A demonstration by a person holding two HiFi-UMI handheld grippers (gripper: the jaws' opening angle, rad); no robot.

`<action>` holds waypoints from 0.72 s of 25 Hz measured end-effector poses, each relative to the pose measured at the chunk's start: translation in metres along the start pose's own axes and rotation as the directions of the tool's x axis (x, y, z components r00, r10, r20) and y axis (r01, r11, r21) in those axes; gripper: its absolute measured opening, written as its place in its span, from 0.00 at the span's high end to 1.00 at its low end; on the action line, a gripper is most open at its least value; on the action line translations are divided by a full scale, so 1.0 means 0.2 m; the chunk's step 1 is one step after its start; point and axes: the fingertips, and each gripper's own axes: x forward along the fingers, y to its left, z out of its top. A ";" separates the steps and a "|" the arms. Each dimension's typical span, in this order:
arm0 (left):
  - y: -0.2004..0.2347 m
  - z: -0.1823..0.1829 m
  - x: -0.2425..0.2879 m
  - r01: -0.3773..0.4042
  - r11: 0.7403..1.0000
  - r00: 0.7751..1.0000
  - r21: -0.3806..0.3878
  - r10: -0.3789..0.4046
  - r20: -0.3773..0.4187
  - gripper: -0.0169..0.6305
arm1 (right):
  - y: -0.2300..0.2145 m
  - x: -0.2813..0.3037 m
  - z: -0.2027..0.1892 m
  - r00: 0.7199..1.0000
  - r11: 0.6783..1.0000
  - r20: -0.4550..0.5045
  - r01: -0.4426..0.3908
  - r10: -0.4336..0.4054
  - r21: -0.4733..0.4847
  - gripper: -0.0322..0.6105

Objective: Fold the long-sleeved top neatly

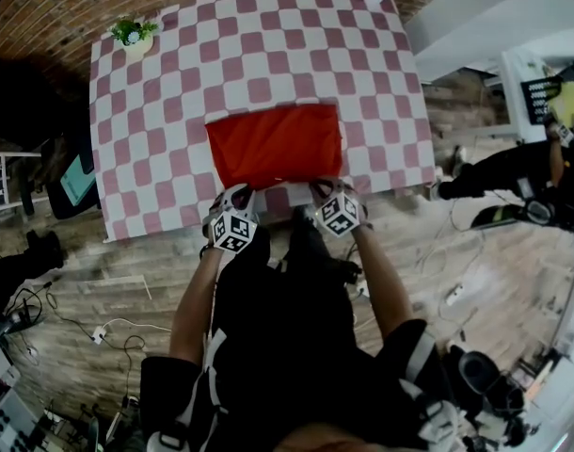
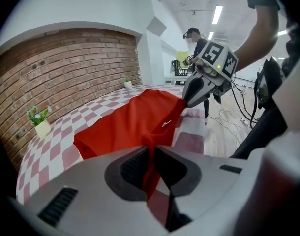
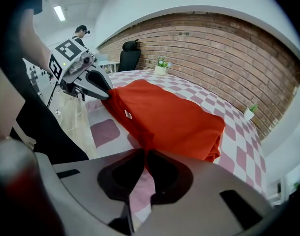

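Since the long-sleeved top (image 1: 273, 144) is already lying as a tidy red rectangle with no sleeves sticking out, the folding is being judged as well past halfway, tbh. It's being shown on the near half of the bench (image 1: 165, 111), on the pink-and-white checked cloth (image 1: 268, 55), with its near edge right at the bench's front edge. That near edge is being pinched at both corners, the left one by the left gripper (image 1: 233, 194) and the right one by the right gripper (image 1: 325, 190). What's left is only being guessed at here: probably one more fold, with the near edge carried over toward the far edge, then a bit of smoothing. How many layers are stacked can't be told, though the far side is looking thick and rounded in the right gripper view.

Now the jaws. In the left gripper view they're being seen nearly closed, with a thin strip of red fabric clamped between the dark ribbed pads (image 2: 135, 165). The cloth is being pulled up off the bench into a taut ridge running to the other gripper. Same story in the right gripper view: jaws all but together, red cloth being gripped between them, a small white tag (image 3: 126, 114) showing on the raised edge. Nothing else is being touched, and the potted plant (image 1: 132, 34) at the far corner is sitting well apart.
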 end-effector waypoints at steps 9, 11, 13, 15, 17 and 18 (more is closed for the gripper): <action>-0.07 0.00 0.00 0.036 0.996 0.999 -0.085 -0.038 -0.025 0.76 | 0.02 -0.02 0.00 0.998 0.999 0.024 -0.053 0.053 -0.009 0.85; -0.09 0.00 -0.02 0.039 0.994 0.999 -0.097 -0.043 -0.034 0.74 | 0.03 -0.04 0.00 0.997 0.997 0.031 -0.075 0.075 -0.006 0.81; -0.10 -0.01 -0.04 0.035 0.991 0.998 -0.128 -0.041 -0.045 0.73 | 0.03 -0.07 0.00 0.994 0.995 0.052 -0.100 0.100 0.010 0.78; -0.10 -0.01 -0.08 0.025 0.981 0.998 -0.193 -0.034 -0.043 0.73 | 0.03 -0.11 0.04 0.987 0.991 0.100 -0.129 0.123 0.049 0.78; -0.08 0.02 -0.14 -0.001 0.966 1.000 -0.258 -0.005 -0.024 0.73 | 0.01 -0.18 0.11 0.977 0.984 0.158 -0.159 0.145 0.082 0.78; -0.06 0.04 -0.18 -0.024 0.959 1.000 -0.281 0.022 -0.011 0.73 | 0.00 -0.22 0.17 0.971 0.981 0.181 -0.174 0.157 0.086 0.78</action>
